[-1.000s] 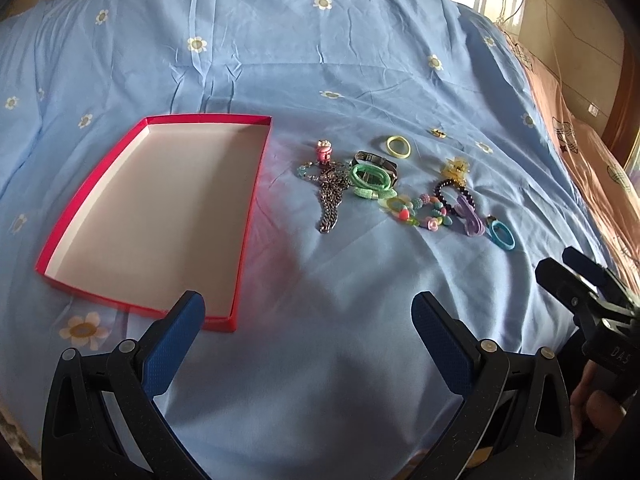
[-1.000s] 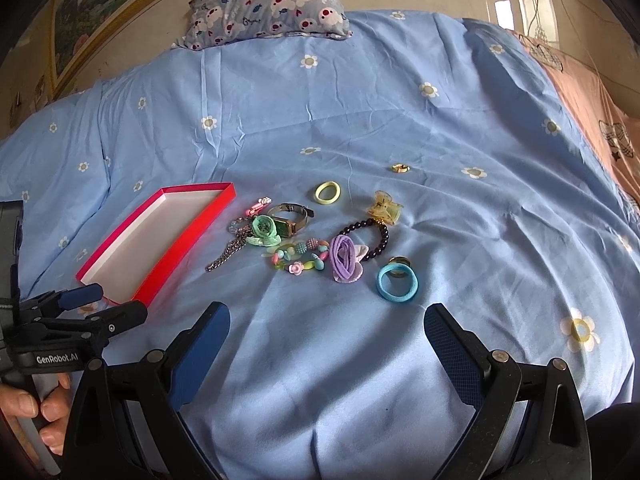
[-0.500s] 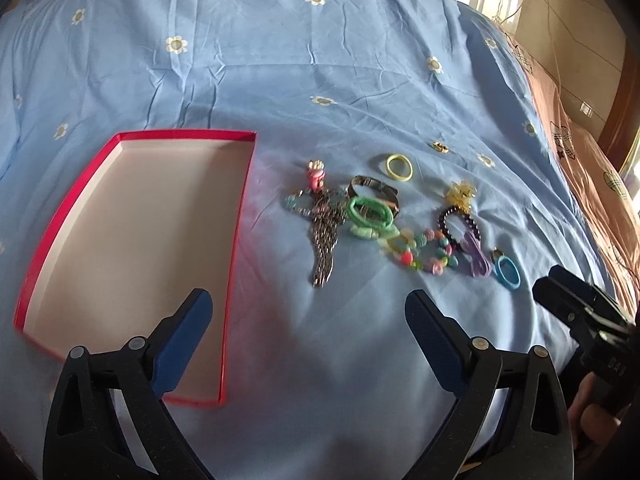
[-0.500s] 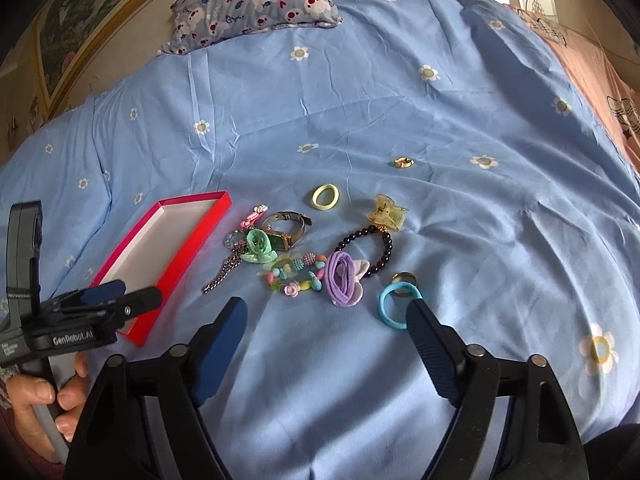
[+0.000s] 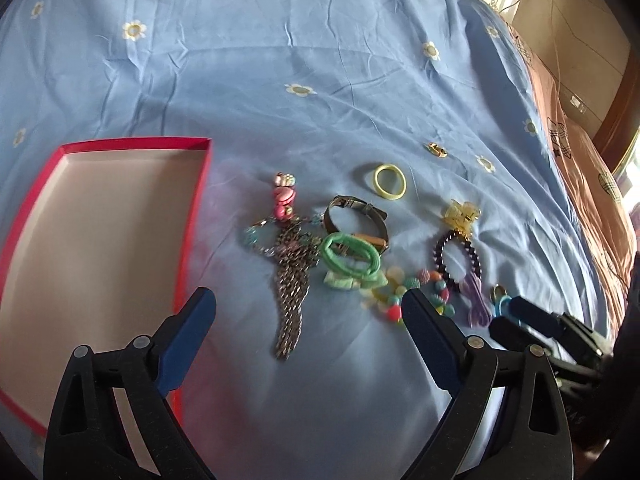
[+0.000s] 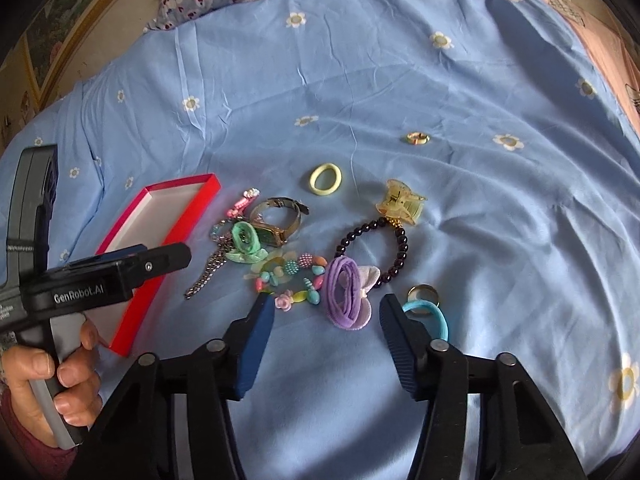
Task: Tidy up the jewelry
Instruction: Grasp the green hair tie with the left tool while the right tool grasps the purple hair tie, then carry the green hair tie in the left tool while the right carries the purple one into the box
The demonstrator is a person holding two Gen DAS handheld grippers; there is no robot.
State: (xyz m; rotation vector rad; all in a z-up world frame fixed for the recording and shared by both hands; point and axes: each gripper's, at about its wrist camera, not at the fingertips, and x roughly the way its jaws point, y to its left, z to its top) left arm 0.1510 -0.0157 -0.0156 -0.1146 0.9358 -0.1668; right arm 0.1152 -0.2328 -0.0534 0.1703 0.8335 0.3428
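The jewelry lay in a loose cluster on a blue flowered bedsheet [image 6: 460, 92], to the right of an open red box [image 5: 202, 184] whose white interior held nothing.

Positions relative to the red box:
- Nearest the box: a metal chain [image 5: 292, 280] and a pink charm [image 5: 283, 200].
- Next out: a green hair tie [image 5: 350, 258] overlapping a wristwatch [image 5: 356, 214].
- Further right: a multicoloured bead bracelet [image 6: 292, 276], a purple hair tie [image 6: 346, 294], a dark bead bracelet [image 6: 384, 246] and a yellow claw clip [image 6: 402, 202].
- Furthest: a blue hair tie [image 6: 430, 314] touching a metal ring [image 6: 422, 292].

The left gripper [image 5: 308, 312] stood wide apart over the chain, holding nothing. The right gripper [image 6: 326, 312] had just been closing; its jaws stood partly apart either side of the purple hair tie, pads not touching it.
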